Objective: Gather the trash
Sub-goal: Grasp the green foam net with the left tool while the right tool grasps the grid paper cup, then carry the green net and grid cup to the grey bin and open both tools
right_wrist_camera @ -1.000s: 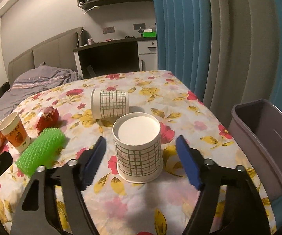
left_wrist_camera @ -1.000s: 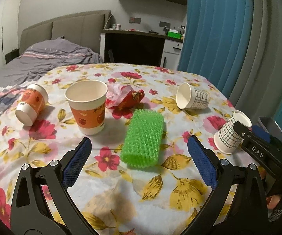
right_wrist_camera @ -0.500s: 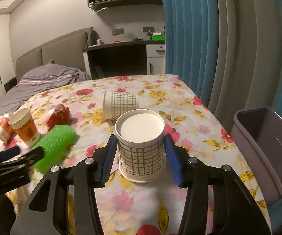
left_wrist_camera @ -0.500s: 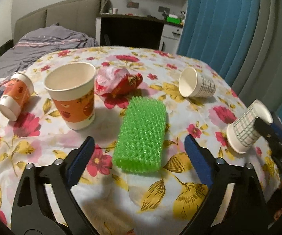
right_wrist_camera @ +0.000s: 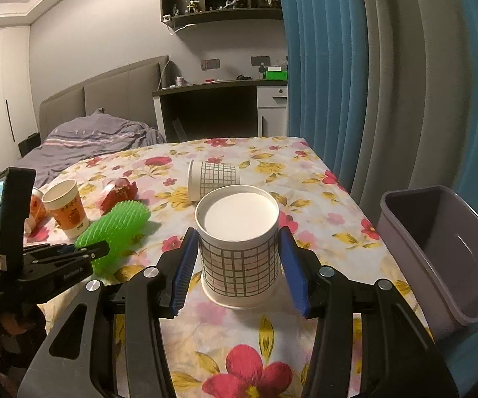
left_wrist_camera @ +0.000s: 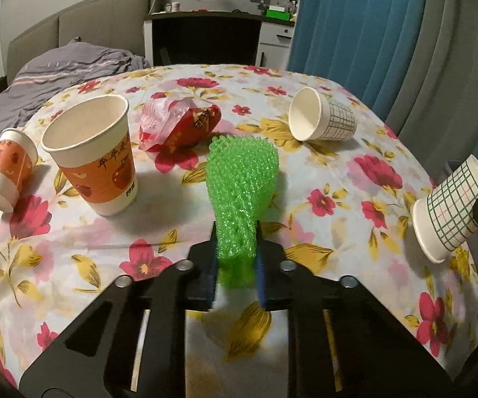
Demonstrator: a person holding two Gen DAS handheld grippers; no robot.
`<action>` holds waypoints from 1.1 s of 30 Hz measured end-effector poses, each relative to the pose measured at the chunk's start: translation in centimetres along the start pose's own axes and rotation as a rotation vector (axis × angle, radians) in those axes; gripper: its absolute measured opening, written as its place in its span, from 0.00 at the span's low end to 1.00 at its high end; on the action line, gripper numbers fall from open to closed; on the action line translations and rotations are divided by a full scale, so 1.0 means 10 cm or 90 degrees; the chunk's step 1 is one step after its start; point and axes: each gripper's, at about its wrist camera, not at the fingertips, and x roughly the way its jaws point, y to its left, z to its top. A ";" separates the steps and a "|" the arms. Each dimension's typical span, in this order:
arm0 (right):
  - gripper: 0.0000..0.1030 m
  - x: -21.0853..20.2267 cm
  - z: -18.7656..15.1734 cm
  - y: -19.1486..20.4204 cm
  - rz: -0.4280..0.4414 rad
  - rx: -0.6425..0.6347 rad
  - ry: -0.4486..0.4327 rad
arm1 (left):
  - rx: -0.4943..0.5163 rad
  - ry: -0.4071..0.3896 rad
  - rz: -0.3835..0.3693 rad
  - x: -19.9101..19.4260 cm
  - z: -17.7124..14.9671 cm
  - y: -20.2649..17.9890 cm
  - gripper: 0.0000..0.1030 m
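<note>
A green foam net (left_wrist_camera: 242, 172) lies on the flowered table cloth (left_wrist_camera: 322, 298). My left gripper (left_wrist_camera: 235, 248) is closing on its near end, and the blue pads squeeze it narrow. My right gripper (right_wrist_camera: 237, 248) is shut on an upside-down grid-pattern paper cup (right_wrist_camera: 239, 265). The left wrist view shows that cup (left_wrist_camera: 451, 209) tilted at the table's right edge. A second grid cup (left_wrist_camera: 322, 119) lies on its side farther back. An orange cup (left_wrist_camera: 96, 156) stands upright, a smaller one (left_wrist_camera: 7, 169) lies on its side, and a red wrapper (left_wrist_camera: 186, 126) sits between the cups.
A grey plastic bin (right_wrist_camera: 444, 252) stands off the table's right edge, below the blue curtain (right_wrist_camera: 322, 83). A bed (right_wrist_camera: 99, 136) and a desk (right_wrist_camera: 212, 99) lie beyond the table. The left gripper (right_wrist_camera: 96, 250) shows at the left of the right wrist view.
The left jaws went from wide open around the green net to pinching its near end. The right jaws closed on the grid cup and moved up with it.
</note>
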 end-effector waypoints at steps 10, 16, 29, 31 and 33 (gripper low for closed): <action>0.48 -0.26 -0.02 -0.10 0.007 0.011 -0.020 | 0.013 -0.057 -0.017 -0.40 -0.08 -0.19 0.11; 0.48 -0.45 -0.01 -0.21 0.007 0.022 -0.038 | 0.029 -0.093 -0.033 -0.69 -0.08 -0.39 0.11; 0.48 -0.77 0.02 -0.56 -0.017 0.039 -0.075 | 0.079 -0.127 -0.094 -1.01 -0.06 -1.05 0.11; 0.48 -0.82 0.03 -0.64 -0.032 0.042 -0.082 | 0.090 -0.129 -0.110 -1.01 -0.05 -1.21 0.11; 0.48 -0.86 0.05 -0.76 -0.050 0.049 -0.090 | 0.104 -0.130 -0.131 -1.01 -0.02 -1.40 0.11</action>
